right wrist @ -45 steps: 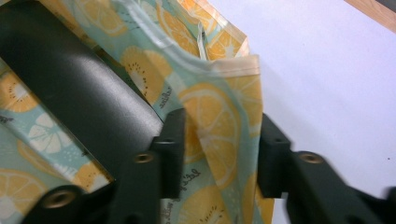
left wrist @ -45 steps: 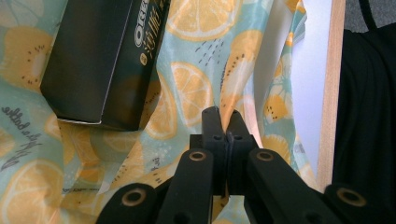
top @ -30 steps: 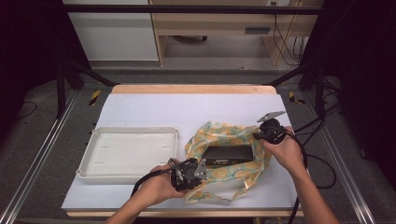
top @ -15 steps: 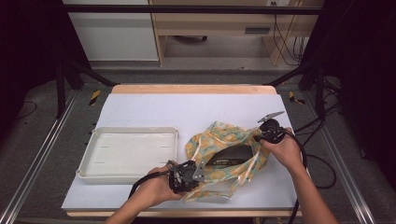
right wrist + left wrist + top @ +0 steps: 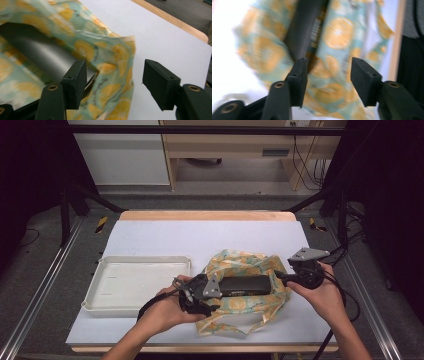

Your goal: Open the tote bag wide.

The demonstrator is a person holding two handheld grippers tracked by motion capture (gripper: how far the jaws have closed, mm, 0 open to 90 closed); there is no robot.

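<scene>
A cloth bag printed with orange fruit on pale teal lies on the white tabletop, right of centre. A flat black box lies in its open mouth. My left gripper hovers at the bag's left edge. Its jaws have just been opening and stand apart, with the bag and box beyond the gap and nothing pinched. My right gripper is at the bag's right edge. Its jaws have also just been opening; the bag's hem lies loose beyond them, beside the box.
A shallow white tray stands left of the bag with nothing in it. The tabletop has a wooden strip along its far edge. Metal rails run down both sides of the table, and cables trail from the right gripper.
Both grippers have opened and let go of the bag's edges. The left one has lifted a little; the right one has drawn back to the right. The bag has settled around the box.
</scene>
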